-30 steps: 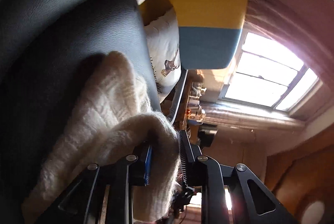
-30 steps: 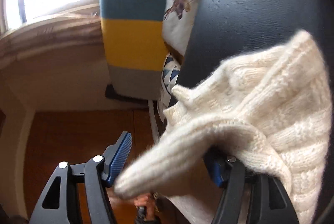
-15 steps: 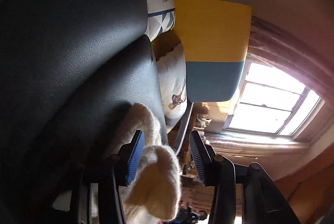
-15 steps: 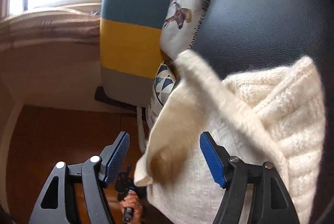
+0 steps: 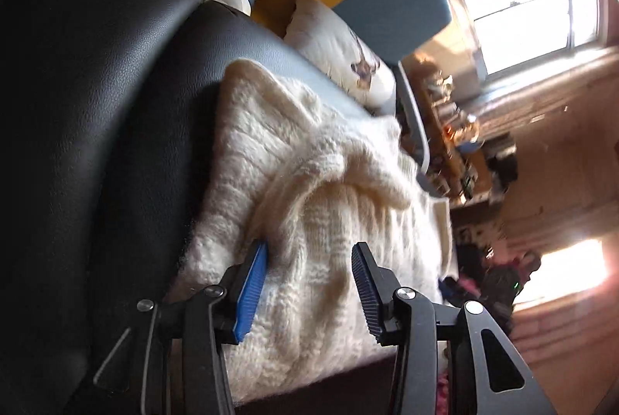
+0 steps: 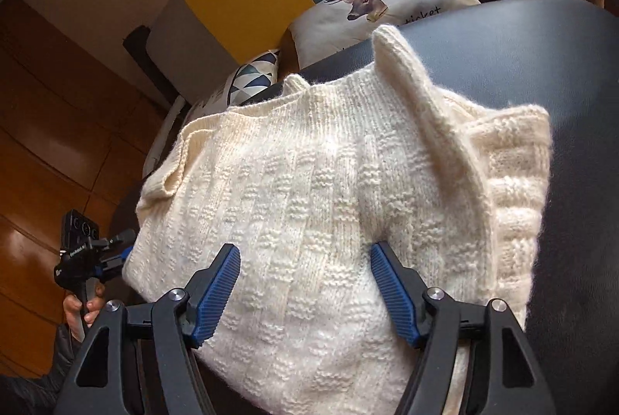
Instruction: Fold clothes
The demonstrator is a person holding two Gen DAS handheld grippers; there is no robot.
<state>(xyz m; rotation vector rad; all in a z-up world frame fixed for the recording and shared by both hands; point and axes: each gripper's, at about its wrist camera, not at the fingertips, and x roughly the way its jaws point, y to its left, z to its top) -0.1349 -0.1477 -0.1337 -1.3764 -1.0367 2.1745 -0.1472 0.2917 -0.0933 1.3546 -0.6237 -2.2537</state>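
Fuzzy cream knit sweater (image 6: 321, 190) lies on grainy, slightly glossy black leather seat (image 6: 522, 59).

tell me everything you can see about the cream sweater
The cream sweater is a chunky wool-like knit with ribbed and basket-weave texture, fuzzy at the edges. It lies folded in a compact bundle on the black leather seat, one ribbed fold sticking up on top. Both hand-held grippers are open over it, neither clamping it.

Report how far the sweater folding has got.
Mostly done: the cream sweater lies as a folded bundle on the black seat. Nothing is in hand; the left gripper and right gripper are open. Left: flatten the raised ridge.
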